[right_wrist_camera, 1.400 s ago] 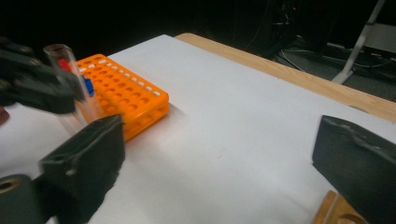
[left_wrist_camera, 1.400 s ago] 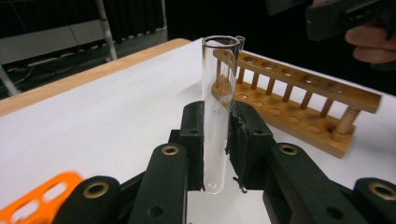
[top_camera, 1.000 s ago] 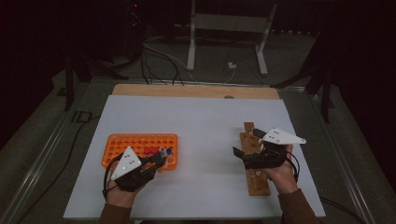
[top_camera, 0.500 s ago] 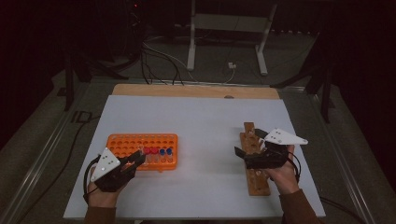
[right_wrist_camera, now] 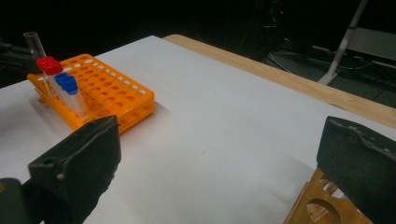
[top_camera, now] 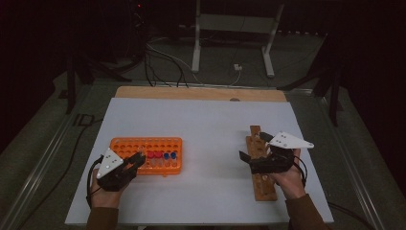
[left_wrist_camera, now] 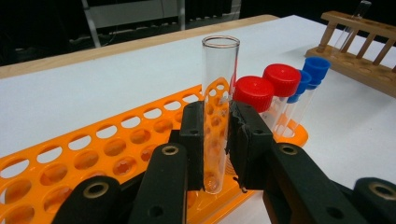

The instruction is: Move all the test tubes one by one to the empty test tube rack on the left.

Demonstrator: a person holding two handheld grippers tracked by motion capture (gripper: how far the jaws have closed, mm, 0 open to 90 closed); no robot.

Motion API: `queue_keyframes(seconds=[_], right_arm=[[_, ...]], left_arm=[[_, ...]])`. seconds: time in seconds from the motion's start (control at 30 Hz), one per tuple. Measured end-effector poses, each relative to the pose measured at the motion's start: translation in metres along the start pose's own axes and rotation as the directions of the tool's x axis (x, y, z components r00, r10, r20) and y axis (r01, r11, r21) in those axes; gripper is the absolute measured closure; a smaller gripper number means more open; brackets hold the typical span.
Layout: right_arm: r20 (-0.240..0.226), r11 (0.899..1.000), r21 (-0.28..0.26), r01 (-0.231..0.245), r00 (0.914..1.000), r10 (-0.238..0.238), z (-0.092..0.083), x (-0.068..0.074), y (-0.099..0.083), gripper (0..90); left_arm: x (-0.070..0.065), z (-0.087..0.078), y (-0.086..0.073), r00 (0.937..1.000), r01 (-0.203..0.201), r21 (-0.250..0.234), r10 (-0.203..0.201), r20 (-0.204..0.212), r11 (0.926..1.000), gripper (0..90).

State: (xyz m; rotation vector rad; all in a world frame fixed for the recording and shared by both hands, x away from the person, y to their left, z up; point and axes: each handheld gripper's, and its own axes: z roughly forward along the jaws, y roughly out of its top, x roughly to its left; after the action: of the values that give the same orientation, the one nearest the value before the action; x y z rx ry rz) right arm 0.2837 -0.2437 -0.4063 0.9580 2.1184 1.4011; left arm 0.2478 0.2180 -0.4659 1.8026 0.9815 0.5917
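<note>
Clear glass, and a tidy hold on it: the left gripper [left_wrist_camera: 217,140] has its jaws clamped on a bare, uncapped test tube [left_wrist_camera: 218,93], standing upright at the near edge of the orange rack [top_camera: 143,143], its bottom apparently just above a near hole, though whether it is already seated I cannot tell. In the high view the left gripper [top_camera: 125,165] sits at the rack's near-left corner. Over on the other side the right gripper [top_camera: 256,153] hangs with its jaws spread wide and nothing between them, poised above the wooden rack [top_camera: 262,187], which lies well apart from the orange one on the white table [top_camera: 210,124]. This looks like a tube going into a hole, and the way to do it well, I'd say, is to keep the tube dead vertical, line its rounded bottom over one hole, and lower slowly; a tilt could catch the plastic rim or knock the capped neighbours just beside it. Ease the squeeze off only once the tube stands on its own, since thin glass won't forgive a hard pinch. Now the count: two racks, one orange and one wooden; four capped tubes in the orange rack, two red caps [left_wrist_camera: 268,86] and two blue caps [left_wrist_camera: 314,70]; one open tube in the jaws; one more clear tube stands in the wooden rack.
</note>
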Motion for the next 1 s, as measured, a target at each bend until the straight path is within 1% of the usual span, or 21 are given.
queue_keyframes(seconds=[0.07, 0.13, 0.37, 0.53, 0.63, 0.7, 1.0], right_arm=[[0.000, 1.000, 0.001, -0.001, 1.0000, 0.001, 0.001, 0.000, 0.000, 0.1], [-0.002, 1.000, 0.002, -0.004, 1.0000, 0.004, 0.001, 0.000, -0.001, 0.1], [-0.004, 1.000, -0.002, -0.005, 1.0000, 0.005, 0.000, 0.000, -0.001, 0.1], [-0.004, 1.000, -0.002, -0.007, 1.0000, 0.007, -0.001, -0.001, -0.004, 0.1], [-0.002, 1.000, -0.002, -0.010, 1.0000, 0.010, -0.001, -0.002, -0.005, 0.1], [-0.002, 1.000, -0.001, -0.011, 0.9999, 0.011, -0.002, -0.002, -0.005, 0.1], [-0.006, 1.000, -0.002, -0.009, 0.9999, 0.009, -0.001, -0.002, -0.005, 0.1]], left_arm=[[0.001, 0.001, -0.001, 1.0000, 0.003, -0.001, -0.003, 0.003, 1.0000, 76.3], [0.001, 0.003, -0.002, 1.0000, -0.002, 0.011, 0.002, 0.001, 0.9999, 76.3], [0.002, 0.013, -0.009, 0.9997, -0.024, 0.088, 0.024, 0.001, 0.9958, 76.3], [0.002, 0.015, -0.013, 0.9996, -0.028, 0.120, 0.028, 0.003, 0.9924, 76.3], [0.003, 0.015, -0.014, 0.9998, -0.019, 0.127, 0.018, 0.007, 0.9917, 76.3], [0.003, 0.016, -0.014, 0.9998, -0.020, 0.132, 0.019, 0.006, 0.9910, 76.3], [-0.001, 0.017, -0.014, 0.9988, -0.048, 0.161, 0.048, 0.004, 0.9857, 76.5]])
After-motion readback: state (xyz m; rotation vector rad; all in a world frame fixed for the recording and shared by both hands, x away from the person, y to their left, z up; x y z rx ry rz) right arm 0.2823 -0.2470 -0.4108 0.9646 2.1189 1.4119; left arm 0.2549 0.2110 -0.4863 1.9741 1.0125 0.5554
